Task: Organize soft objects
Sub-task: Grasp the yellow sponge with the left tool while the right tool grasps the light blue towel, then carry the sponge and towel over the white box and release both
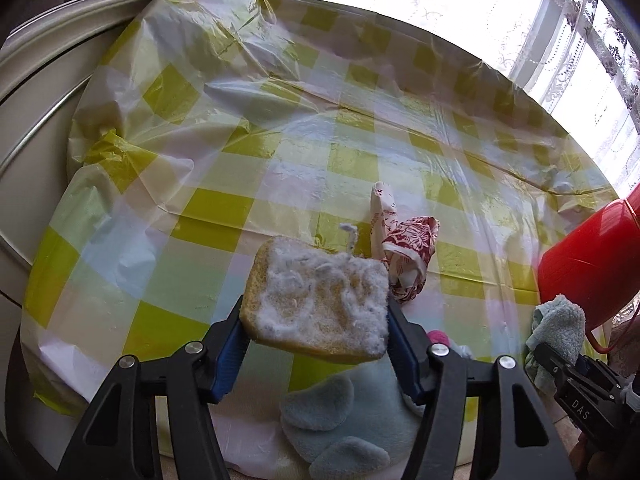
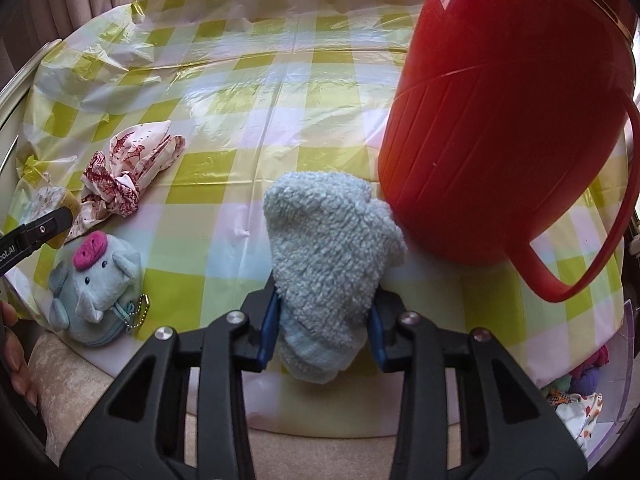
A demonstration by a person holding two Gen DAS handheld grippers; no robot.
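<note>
Left wrist view: mounted just behind left tool [image 1: 316,316], looking forward and steeply down along its fingers; close over bench [image 1: 200,208] with checked plastic cover, far edge toward lace-curtained window [image 1: 500,20]. Yellow sponge [image 1: 316,300] fills near centre; right tool [image 1: 576,380] enters at right edge.

Right wrist view: mounted just behind right tool [image 2: 324,320], likewise angled steeply down, close to bench [image 2: 248,80]; blue fuzzy sock [image 2: 328,256] dominates centre; left tool [image 2: 44,232] enters at left edge.

Shared ground: red patterned cloth [image 1: 408,256] [image 2: 124,176], blue elephant plush [image 1: 348,424] [image 2: 96,296], red jug [image 1: 592,264] [image 2: 508,120], same checked cover.
</note>
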